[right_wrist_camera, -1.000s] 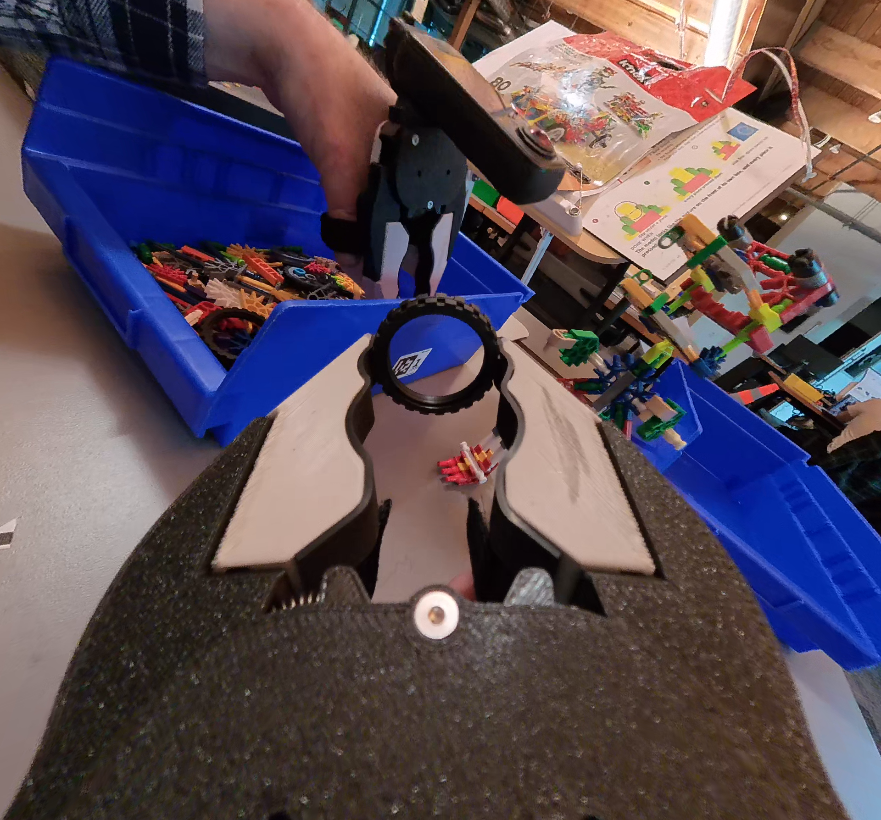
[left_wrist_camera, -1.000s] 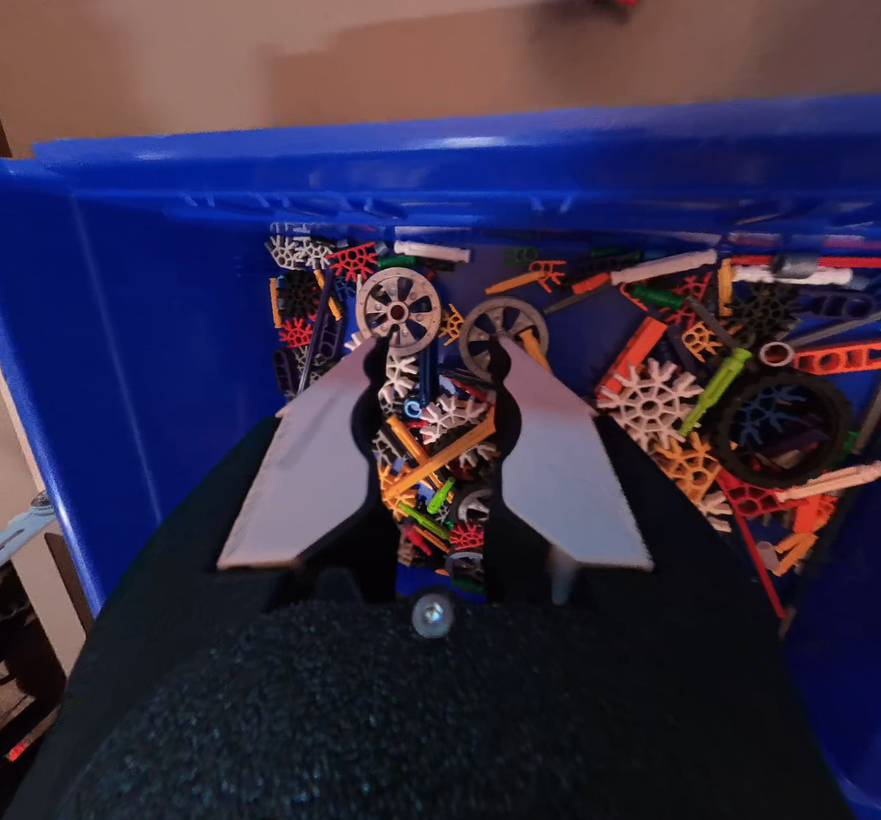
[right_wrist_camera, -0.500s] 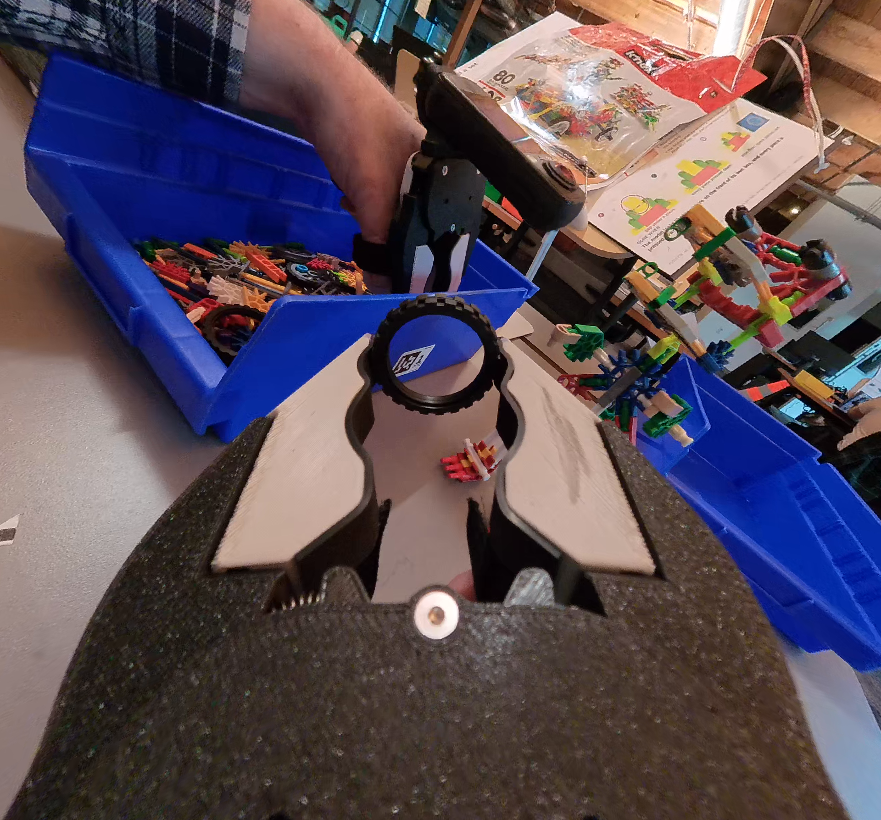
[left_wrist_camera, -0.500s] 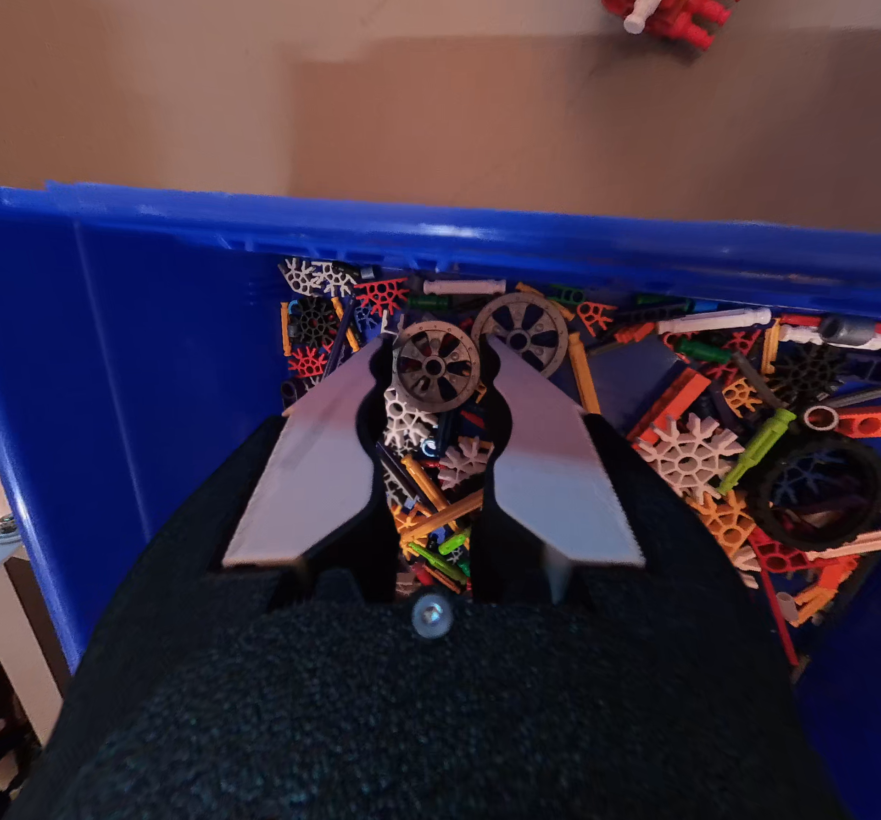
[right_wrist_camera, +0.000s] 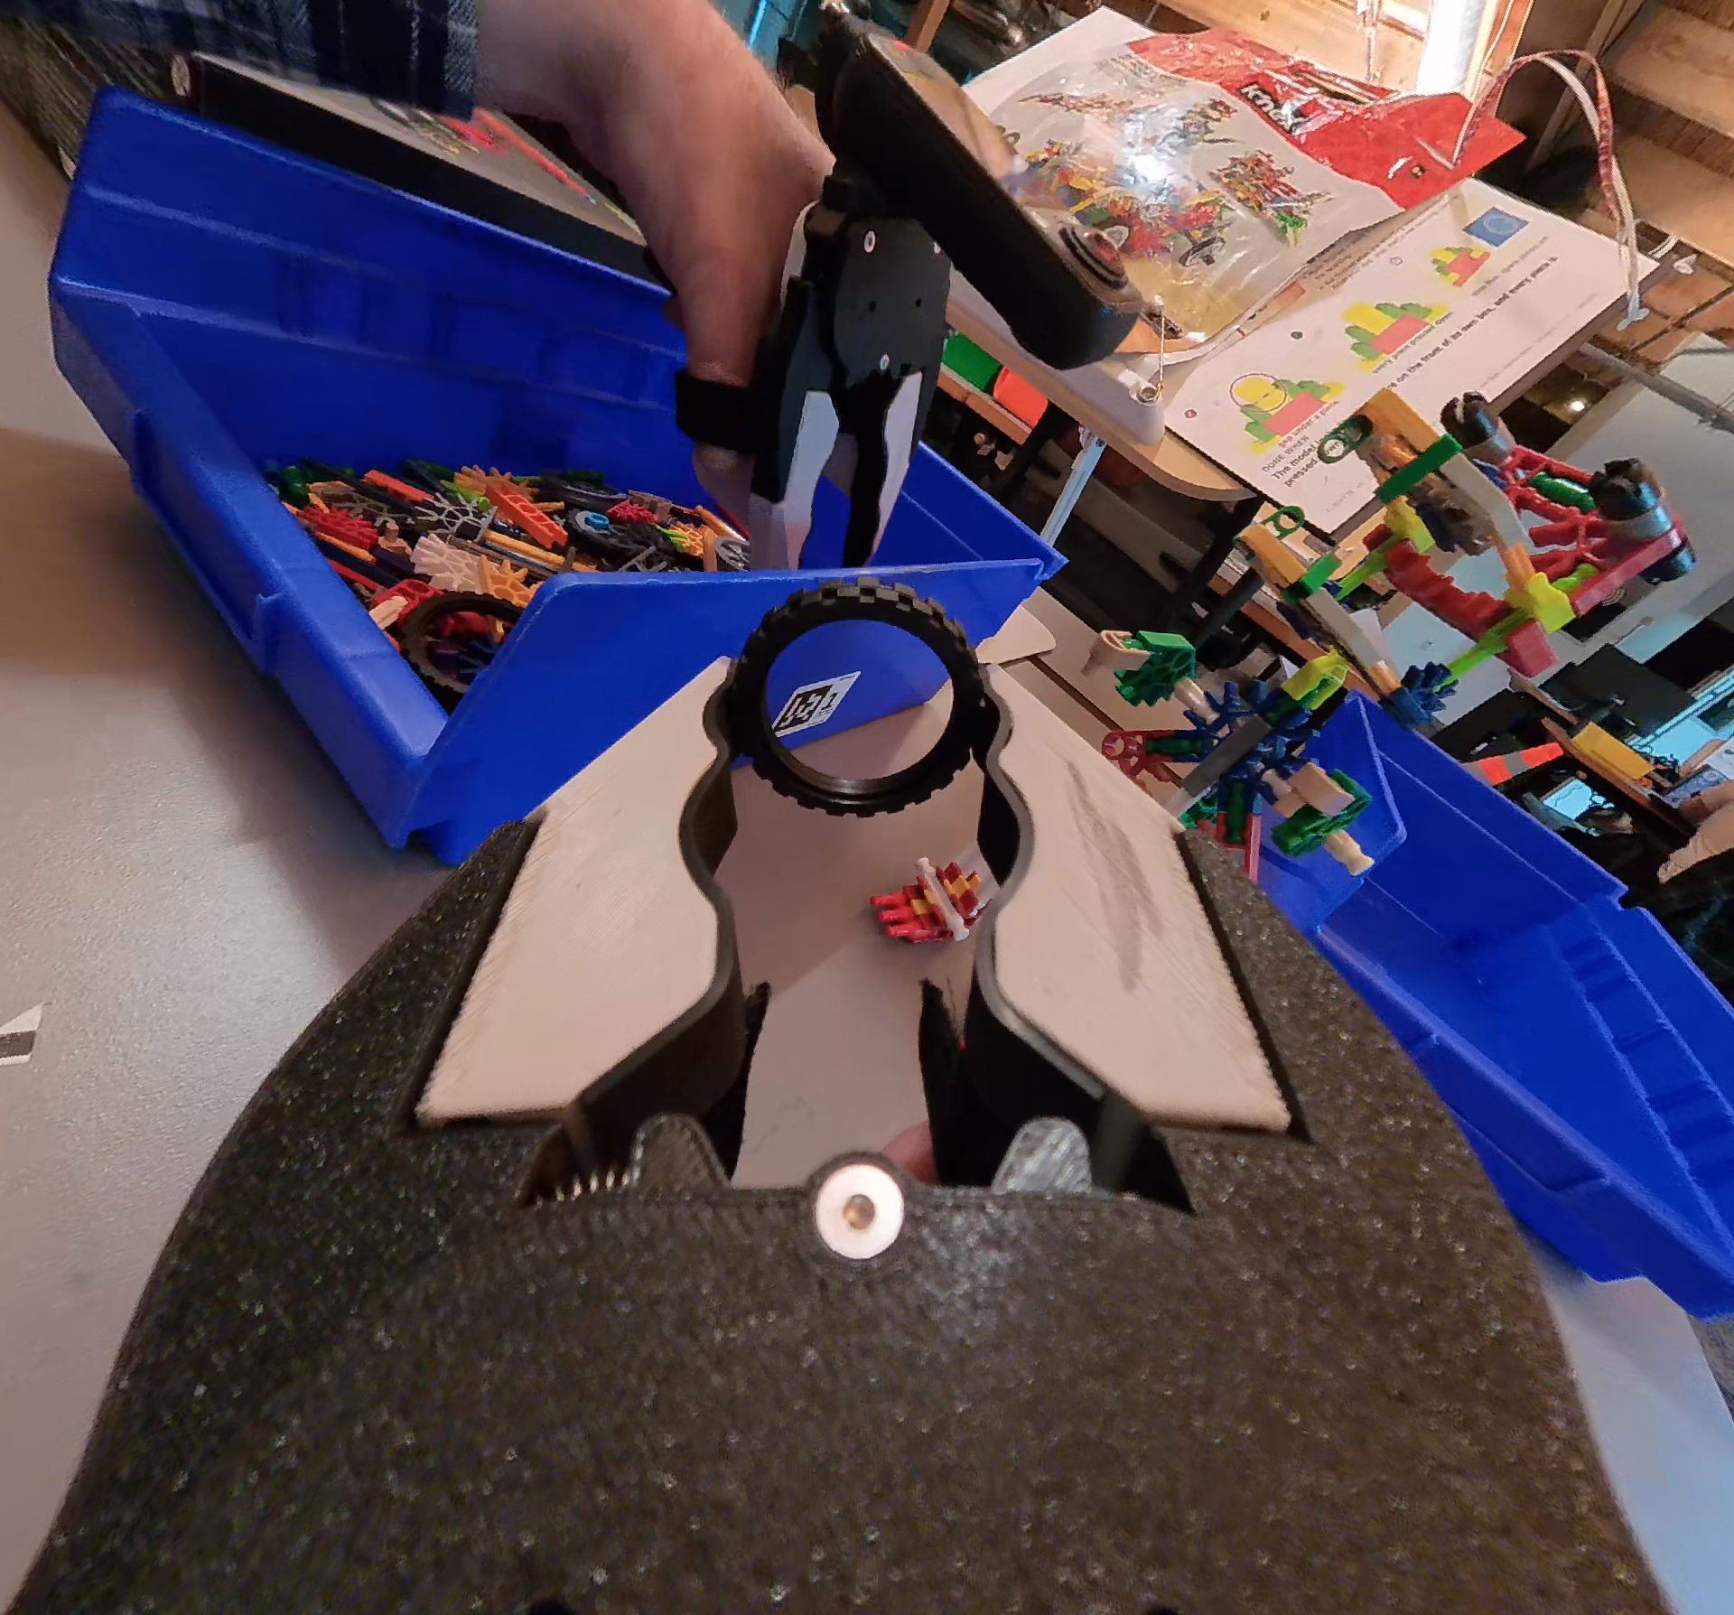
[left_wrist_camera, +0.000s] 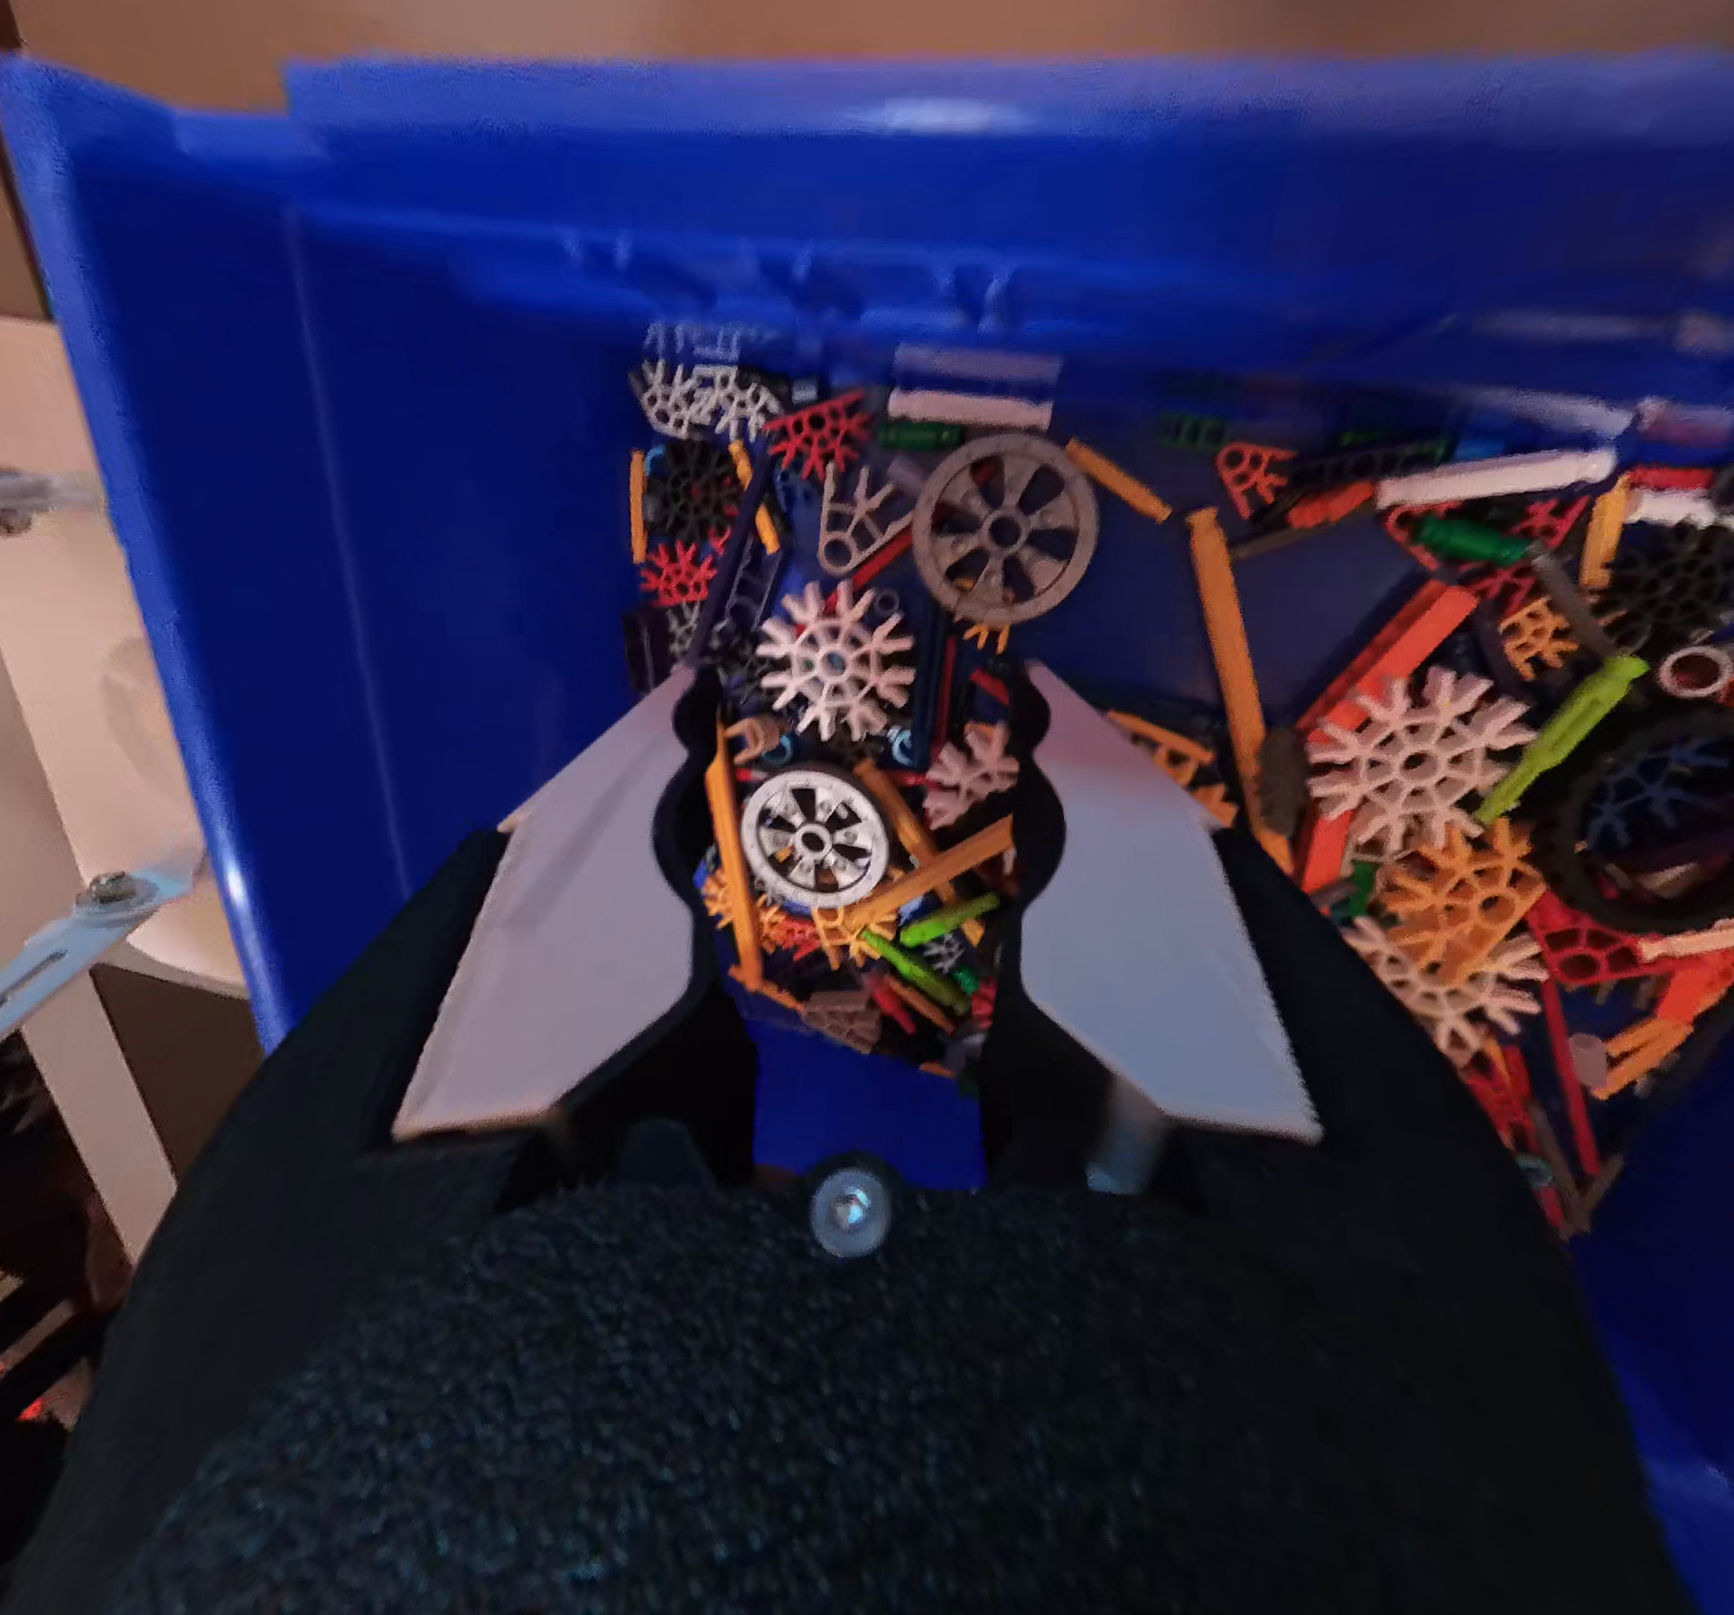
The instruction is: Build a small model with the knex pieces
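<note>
My left gripper (left_wrist_camera: 859,688) is open over a blue bin (left_wrist_camera: 394,538) full of small construction-toy pieces. A light grey spoked wheel (left_wrist_camera: 814,838) lies among the pieces between its fingers, touching neither. A darker grey wheel (left_wrist_camera: 1004,530) and a white snowflake connector (left_wrist_camera: 835,660) lie just beyond the tips. My right gripper (right_wrist_camera: 859,730) is shut on a black tyre ring (right_wrist_camera: 765,763) and holds it above the table. The right wrist view also shows the left gripper (right_wrist_camera: 826,538), in a person's hand (right_wrist_camera: 676,162), pointing down into the bin (right_wrist_camera: 582,669).
A small red and yellow assembly (right_wrist_camera: 924,904) lies on the table under my right gripper. A second blue bin (right_wrist_camera: 1501,1054) stands at the right with a colourful rod model (right_wrist_camera: 1501,556) behind it. A black tyre (left_wrist_camera: 1651,819) lies in the first bin. The left gripper's tips are roughly 20 cm from the right gripper's.
My left gripper has opened wider and shifted in the bin; the grey wheel that sat at its tips now lies farther back between the fingers. My right gripper still holds the tyre ring.
</note>
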A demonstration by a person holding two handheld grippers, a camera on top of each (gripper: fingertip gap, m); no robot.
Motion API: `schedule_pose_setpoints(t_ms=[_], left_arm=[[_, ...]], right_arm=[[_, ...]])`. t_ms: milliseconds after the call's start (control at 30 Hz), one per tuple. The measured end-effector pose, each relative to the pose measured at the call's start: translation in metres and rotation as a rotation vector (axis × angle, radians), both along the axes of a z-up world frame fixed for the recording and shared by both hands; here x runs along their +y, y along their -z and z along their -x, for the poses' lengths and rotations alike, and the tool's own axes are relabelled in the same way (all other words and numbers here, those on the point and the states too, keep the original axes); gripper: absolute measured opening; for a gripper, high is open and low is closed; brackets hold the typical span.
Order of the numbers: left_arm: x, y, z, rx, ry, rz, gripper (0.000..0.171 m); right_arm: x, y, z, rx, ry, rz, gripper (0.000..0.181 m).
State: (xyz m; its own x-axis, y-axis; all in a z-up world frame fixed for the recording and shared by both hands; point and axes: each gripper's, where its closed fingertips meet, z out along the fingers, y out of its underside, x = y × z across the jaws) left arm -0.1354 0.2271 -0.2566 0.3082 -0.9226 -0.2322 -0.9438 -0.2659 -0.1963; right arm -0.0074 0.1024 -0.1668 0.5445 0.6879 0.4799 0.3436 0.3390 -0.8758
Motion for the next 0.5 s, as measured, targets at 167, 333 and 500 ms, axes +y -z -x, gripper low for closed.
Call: schedule_pose_setpoints(t_ms=[167, 333, 500], left_arm=[[0.007, 0.003, 0.022, 0.035, -0.044, 0.016, 0.063], [-0.001, 0.011, 0.03, 0.042, -0.075, 0.117, 0.059], [0.001, 0.008, 0.052, 0.209, -0.094, 0.117, 0.055]], right_arm=[[0.0, 0.002, 0.001, -0.009, -0.005, 0.003, 0.048], [0.001, 0.002, 0.001, -0.007, -0.007, 0.008, 0.048], [0.001, 0.004, 0.001, -0.011, -0.012, 0.011, 0.048]])
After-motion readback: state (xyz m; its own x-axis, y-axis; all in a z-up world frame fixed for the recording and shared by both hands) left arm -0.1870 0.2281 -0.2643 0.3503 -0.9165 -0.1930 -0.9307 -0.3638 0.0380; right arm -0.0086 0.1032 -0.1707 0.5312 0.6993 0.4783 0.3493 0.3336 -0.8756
